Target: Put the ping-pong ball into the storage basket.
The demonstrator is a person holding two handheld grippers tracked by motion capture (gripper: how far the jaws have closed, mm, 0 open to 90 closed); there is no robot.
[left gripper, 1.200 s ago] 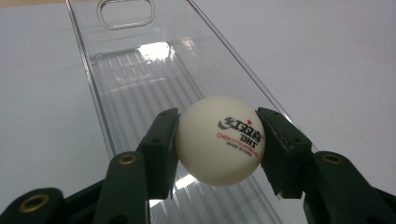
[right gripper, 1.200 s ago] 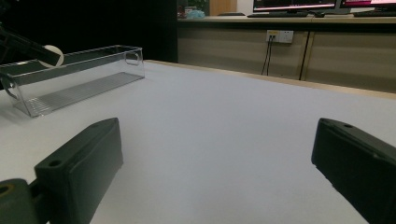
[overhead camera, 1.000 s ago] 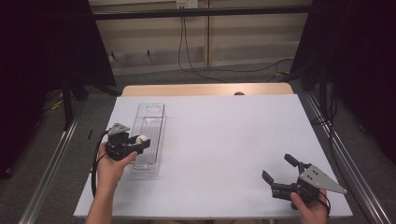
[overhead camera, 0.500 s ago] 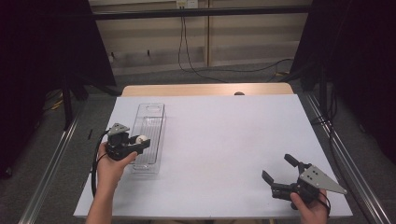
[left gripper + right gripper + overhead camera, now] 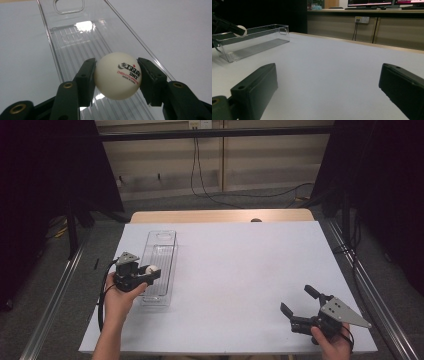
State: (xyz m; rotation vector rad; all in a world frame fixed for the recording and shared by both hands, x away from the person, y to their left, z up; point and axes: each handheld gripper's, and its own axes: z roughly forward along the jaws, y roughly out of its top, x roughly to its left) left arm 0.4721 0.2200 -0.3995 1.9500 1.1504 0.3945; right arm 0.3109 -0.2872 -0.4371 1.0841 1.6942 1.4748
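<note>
Ball (image 5: 117, 75) cream-white, black logo, red star, red lettering. Bin (image 5: 75, 35) clear, ribbed floor. Table (image 5: 240, 270) white. Left gripper (image 5: 116, 77) jaws black.

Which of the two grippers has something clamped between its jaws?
The left gripper, shut on a white ping-pong ball above the clear plastic tray. The right gripper has its jaws spread wide with nothing between them.

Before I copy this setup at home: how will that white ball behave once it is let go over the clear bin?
The table tennis ball looks hollow, so probably very light. Being round and smooth, it may bounce and roll along the ribbed floor of the clear bin. The left gripper pinches it only at two sides, so it could slip.
</note>
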